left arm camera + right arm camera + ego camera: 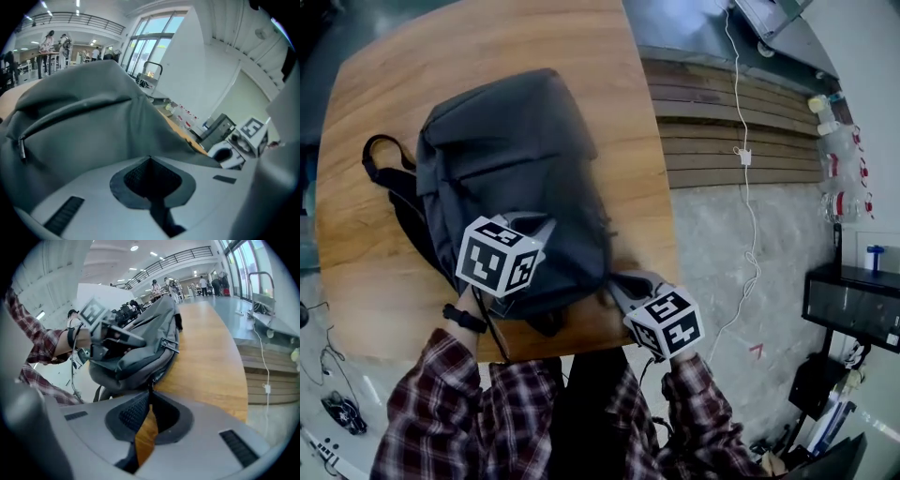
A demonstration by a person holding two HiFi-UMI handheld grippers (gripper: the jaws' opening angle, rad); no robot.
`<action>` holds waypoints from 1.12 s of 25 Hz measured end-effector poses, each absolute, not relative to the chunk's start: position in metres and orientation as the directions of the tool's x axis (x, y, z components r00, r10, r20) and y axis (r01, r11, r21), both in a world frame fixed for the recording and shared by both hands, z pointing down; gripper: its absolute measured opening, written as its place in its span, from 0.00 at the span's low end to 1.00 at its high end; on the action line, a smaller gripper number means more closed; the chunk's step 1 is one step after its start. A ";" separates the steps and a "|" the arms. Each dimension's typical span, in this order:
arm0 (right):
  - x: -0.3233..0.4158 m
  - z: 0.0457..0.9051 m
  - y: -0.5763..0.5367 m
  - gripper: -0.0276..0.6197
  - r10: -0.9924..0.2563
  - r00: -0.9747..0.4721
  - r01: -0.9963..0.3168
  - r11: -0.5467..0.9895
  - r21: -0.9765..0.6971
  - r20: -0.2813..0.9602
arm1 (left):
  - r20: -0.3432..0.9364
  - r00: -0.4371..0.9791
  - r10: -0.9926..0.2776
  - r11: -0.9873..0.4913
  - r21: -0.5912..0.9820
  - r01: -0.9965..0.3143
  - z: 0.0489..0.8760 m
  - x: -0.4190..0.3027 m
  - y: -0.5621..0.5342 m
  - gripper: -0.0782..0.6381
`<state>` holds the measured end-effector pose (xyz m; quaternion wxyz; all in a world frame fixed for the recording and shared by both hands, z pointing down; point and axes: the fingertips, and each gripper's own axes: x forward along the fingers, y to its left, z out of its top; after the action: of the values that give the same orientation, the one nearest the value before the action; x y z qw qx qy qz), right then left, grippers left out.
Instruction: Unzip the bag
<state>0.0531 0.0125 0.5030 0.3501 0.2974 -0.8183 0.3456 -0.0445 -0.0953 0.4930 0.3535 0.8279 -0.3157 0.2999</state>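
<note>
A grey backpack (516,159) lies on the tabletop (356,262). Left gripper (150,158) fingers pinch its fabric. Right gripper (150,394) fingers, at its 5 o'clock, clamp the zipper pull (151,382).

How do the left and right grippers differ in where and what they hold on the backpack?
The left gripper lies on top of the backpack, jaws shut on what looks like a fold of fabric. The right gripper sits at the backpack's near right corner by the table edge, jaws shut on the zipper pull. Wood shows below the right gripper's tips, but the left gripper's gap is dark. Both are closed on the backpack.
</note>
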 end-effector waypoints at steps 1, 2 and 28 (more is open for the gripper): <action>0.056 0.503 0.002 0.09 -0.253 -0.568 -0.728 0.598 -0.335 0.783 | 0.719 0.631 -0.291 -0.557 0.408 -0.723 0.493 -0.049 -0.084 0.12; 0.056 0.502 -0.008 0.09 -0.259 -0.559 -0.723 0.618 -0.310 0.788 | 0.713 0.641 -0.285 -0.551 0.425 -0.718 0.493 -0.052 -0.075 0.12; 0.013 0.519 -0.086 0.10 -0.257 -0.506 -0.229 0.960 0.160 0.823 | 0.665 0.696 -0.271 -0.265 0.644 -0.718 0.501 -0.047 -0.036 0.12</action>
<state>0.0134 -0.0860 0.5192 0.4769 0.1400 -0.8676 -0.0151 -0.0471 -0.0360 0.5011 0.5128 0.7649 -0.3233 0.2179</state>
